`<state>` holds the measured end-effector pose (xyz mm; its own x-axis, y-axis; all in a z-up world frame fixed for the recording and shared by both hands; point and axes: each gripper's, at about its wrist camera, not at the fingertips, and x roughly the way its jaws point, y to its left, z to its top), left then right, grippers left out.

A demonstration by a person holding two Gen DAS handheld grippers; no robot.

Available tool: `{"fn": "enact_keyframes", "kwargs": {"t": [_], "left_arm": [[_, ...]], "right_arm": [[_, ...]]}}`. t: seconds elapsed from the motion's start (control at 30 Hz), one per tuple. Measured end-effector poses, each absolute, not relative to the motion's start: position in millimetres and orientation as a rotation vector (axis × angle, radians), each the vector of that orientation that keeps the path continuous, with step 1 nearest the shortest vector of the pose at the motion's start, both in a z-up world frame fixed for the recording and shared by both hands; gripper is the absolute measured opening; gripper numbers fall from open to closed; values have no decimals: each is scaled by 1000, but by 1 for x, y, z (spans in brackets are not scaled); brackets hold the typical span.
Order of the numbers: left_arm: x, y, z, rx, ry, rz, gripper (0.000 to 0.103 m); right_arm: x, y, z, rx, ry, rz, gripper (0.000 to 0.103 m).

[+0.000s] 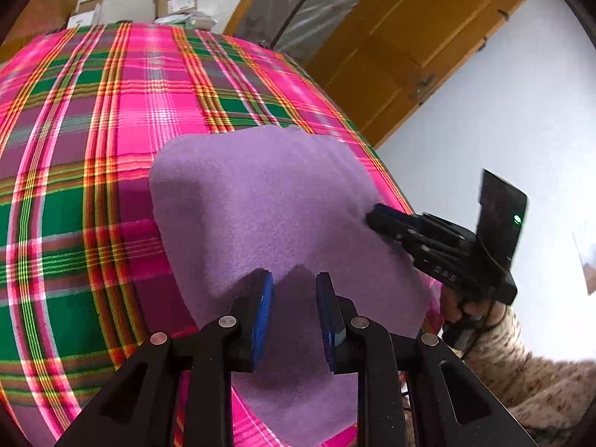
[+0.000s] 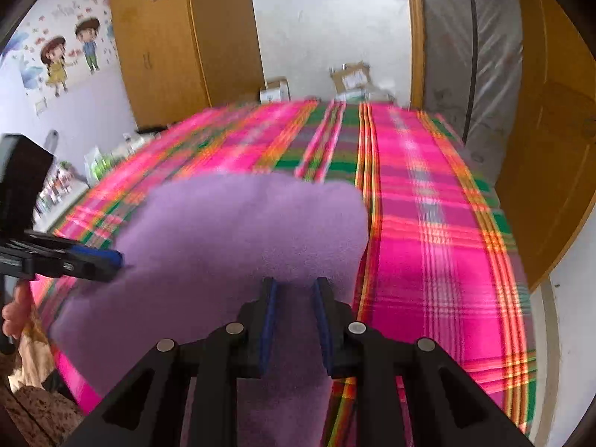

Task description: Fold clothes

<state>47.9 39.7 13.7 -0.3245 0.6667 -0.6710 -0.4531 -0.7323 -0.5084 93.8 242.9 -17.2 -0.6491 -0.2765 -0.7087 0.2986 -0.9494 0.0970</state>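
Left wrist view: the left gripper (image 1: pixel 294 285) sits nearest, its two blue-padded fingers parted with a clear gap, purple cloth (image 1: pixel 268 201) lying under and between them; nothing is pinched there.
Cloth: a soft purple piece, spread on the plaid blanket (image 1: pixel 93 141) near the bed's near edge, toward its right side in this view; its far part rises in a rounded hump and a small dark notch shows in its near edge just ahead of the left fingers.
Right gripper: in the left wrist view the right gripper (image 1: pixel 372 218) comes in from the right, its dark tip pressed against the cloth's right edge; the fingers look drawn together there, but whether cloth is held between them I cannot tell.
Hand: a hand (image 1: pixel 469 307) in a speckled beige sleeve (image 1: pixel 529 372) holds that gripper's handle, beyond the bed's right edge.
Right wrist view: the right gripper (image 2: pixel 294 287) shows its blue pads standing a little apart, purple cloth (image 2: pixel 231 231) beneath and between them; this picture is blurred.
Left gripper from the right: its tip (image 2: pixel 115 259) touches the cloth's left edge.
Blanket: pink, green and orange plaid (image 2: pixel 428 223), covering the whole bed.
Far end: cardboard boxes (image 2: pixel 350 78) past the bed's far edge.
Walls: a wooden wardrobe (image 2: pixel 178 41) at far left, cartoon stickers (image 2: pixel 70 56) beside it, a wooden door (image 1: pixel 406 41) to the right.
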Motion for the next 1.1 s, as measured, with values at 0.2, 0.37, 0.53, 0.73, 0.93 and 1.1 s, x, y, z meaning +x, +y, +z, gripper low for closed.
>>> {"fn": "enact_keyframes", "kwargs": {"t": [0.2,0.37,0.53,0.73,0.93,1.1], "left_arm": [[50,40,11,-1163,-260,2092,24],[39,37,21,-1188,-282,2077,24],[7,36,32,-1177,-302,2138,24],[-22,35,14,-1260,-341,2132,24],[-25,30,5,-1246,-372,2100,23],[-20,28,13,-1265,-398,2102,23]], "right_arm": [[91,244,-18,1110,29,-2584,21],[84,243,-4,1109,17,-2584,21],[68,237,13,1072,29,-2582,21],[34,230,-15,1219,80,-2537,21],[33,232,-24,1212,37,-2530,21],[35,231,-17,1219,54,-2540,21]]}}
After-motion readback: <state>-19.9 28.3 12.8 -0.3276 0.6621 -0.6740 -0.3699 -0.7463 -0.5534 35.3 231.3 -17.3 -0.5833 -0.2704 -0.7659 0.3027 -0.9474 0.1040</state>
